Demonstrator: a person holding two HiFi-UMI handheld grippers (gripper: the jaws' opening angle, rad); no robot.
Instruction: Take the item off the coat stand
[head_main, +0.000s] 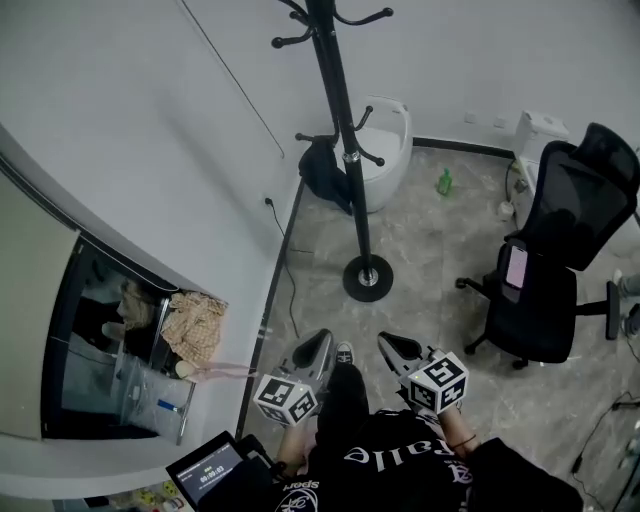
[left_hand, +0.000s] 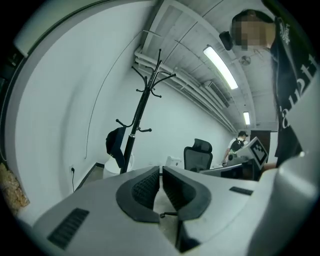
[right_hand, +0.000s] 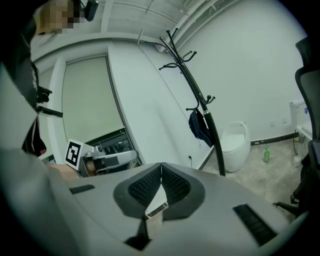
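Shirt: black, with white letters. In the head view "alle" can be read; the rest is folded or cut off.
Tablet: at the bottom left, with a lit line of digits on the screen, too small to read.
Cubes: each gripper's cube carries black-and-white square patterns and no words.
Bottle: small and green, standing on the floor by the far wall. Its label cannot be read.
Item: black or very dark, soft and limp, hanging in loose folds. No print or logo shows on it. Whether it is a cap, a bag or a garment cannot be told.
Where the item is: it hangs from a low hook of the stand, on the side toward the left wall. It lies close against the pole and clear of the floor.
Stand: black, with an upright pole, curved hooks at two heights and a round base on the floor.
Tub: white, on the floor just behind the stand.
Chair: a black office chair to the right, well apart from the stand.
Left gripper: jaws pressed together with nothing between them. It is held low in front of the person, points toward the stand's base and is well short of the item.
Right gripper: jaws also closed and empty. It sits just beside the left gripper at the same height, apart from the stand.
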